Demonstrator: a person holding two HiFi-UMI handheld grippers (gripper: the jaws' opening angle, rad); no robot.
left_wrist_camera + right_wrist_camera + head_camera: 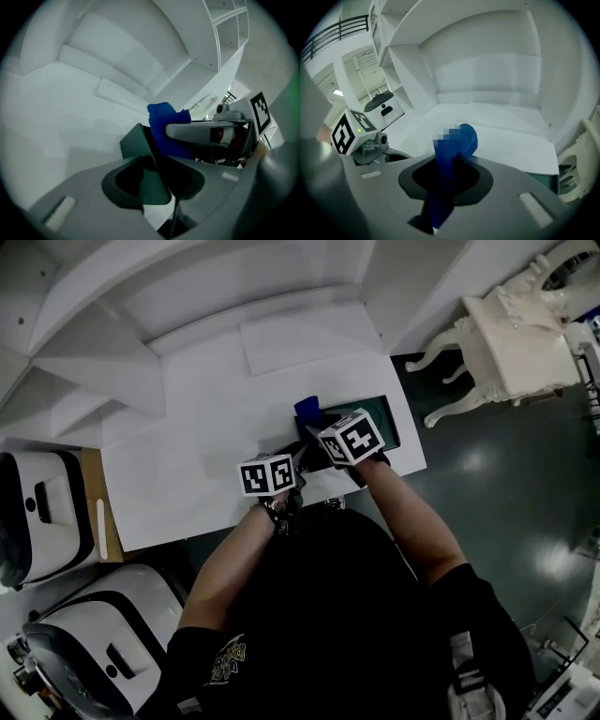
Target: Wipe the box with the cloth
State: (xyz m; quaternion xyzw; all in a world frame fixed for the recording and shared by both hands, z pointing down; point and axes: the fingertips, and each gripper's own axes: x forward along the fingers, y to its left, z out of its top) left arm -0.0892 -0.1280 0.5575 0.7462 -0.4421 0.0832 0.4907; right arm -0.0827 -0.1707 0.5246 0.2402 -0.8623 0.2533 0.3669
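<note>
- The person stands over a white desk (197,456) set into white shelving, with a gripper in each hand, close together at the desk's near right part.
- A dark green box (389,423) sits at the right edge of the desk, partly covered in the head view by the right gripper's marker cube.
- The left gripper (157,180) has its jaws closed on a thin dark green panel of the box, which runs up between them and stands tilted. Whether that panel is a wall or a flap, I cannot tell.
- The right gripper (445,176) has its jaws clamped on a blue cloth (466,140). The cloth passes through the jaws and bunches into a rounded wad just past their tips.
- In the left gripper view the cloth shows right behind the green panel, touching or almost touching it, with one grey jaw of the right gripper lying across it.
- In the head view the cloth pokes out at the box's left end, above the desk top.
- An ornate cream side table (516,343) stands on the dark floor to the right, well apart from the desk.
- Two white cases with black trim (37,512) lie to the left.
</note>
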